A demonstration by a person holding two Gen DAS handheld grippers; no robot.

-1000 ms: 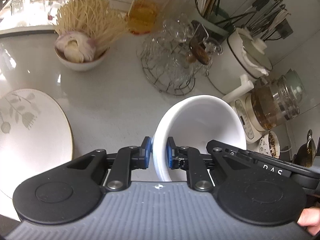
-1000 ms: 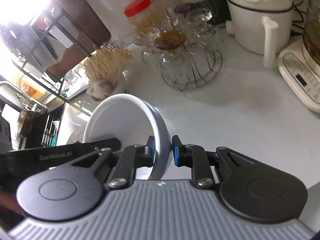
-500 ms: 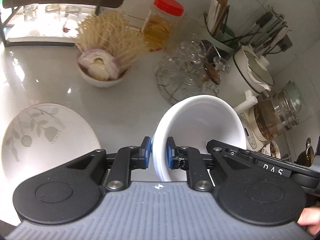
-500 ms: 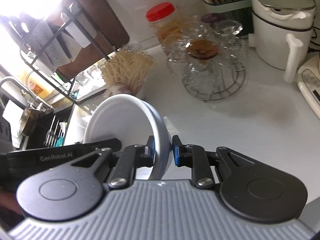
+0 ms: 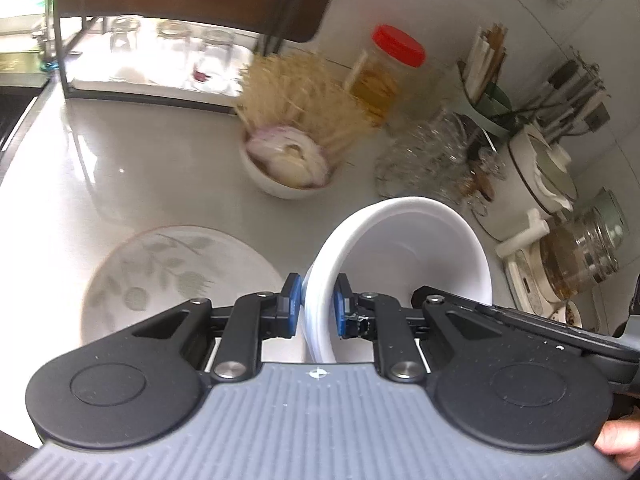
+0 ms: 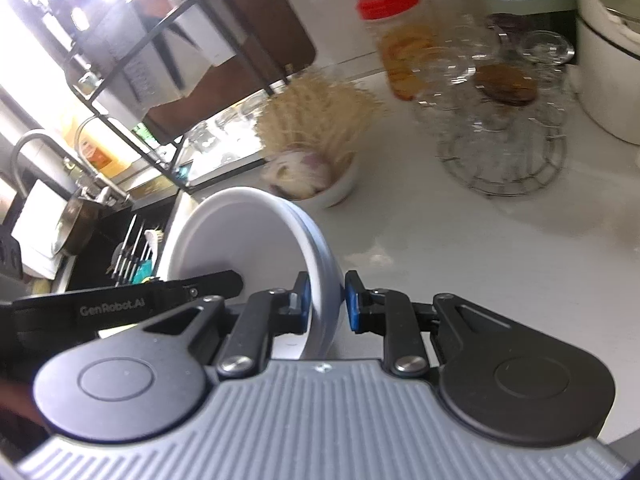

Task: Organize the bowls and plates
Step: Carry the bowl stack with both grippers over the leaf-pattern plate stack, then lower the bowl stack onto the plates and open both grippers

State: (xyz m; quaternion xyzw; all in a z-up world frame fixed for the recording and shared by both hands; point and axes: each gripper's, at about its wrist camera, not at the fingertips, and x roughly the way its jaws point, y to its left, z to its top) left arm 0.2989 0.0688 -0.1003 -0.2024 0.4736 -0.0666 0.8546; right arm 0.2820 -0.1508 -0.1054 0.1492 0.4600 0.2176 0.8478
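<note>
A plain white bowl (image 5: 404, 252) is held in the air between both grippers. My left gripper (image 5: 316, 312) is shut on its left rim. My right gripper (image 6: 326, 300) is shut on the opposite rim of the same bowl (image 6: 240, 240). The right gripper's arm crosses the bowl's mouth in the left wrist view. A white plate with a grey leaf pattern (image 5: 176, 276) lies flat on the pale countertop (image 5: 140, 176), below and left of the bowl.
A small bowl of onion and dry noodles (image 5: 292, 160) stands behind the plate. A red-lidded jar (image 5: 384, 76), a wire rack of glasses (image 5: 432, 160), white pot (image 5: 536, 172) and glass kettle (image 5: 580, 248) stand at right. A black rack (image 6: 168, 80) and sink (image 6: 100, 240) lie at left.
Both grippers have carried the bowl up and to the left. The leaf plate now lies closer beneath the bowl, and the sink and rack have come into view.
</note>
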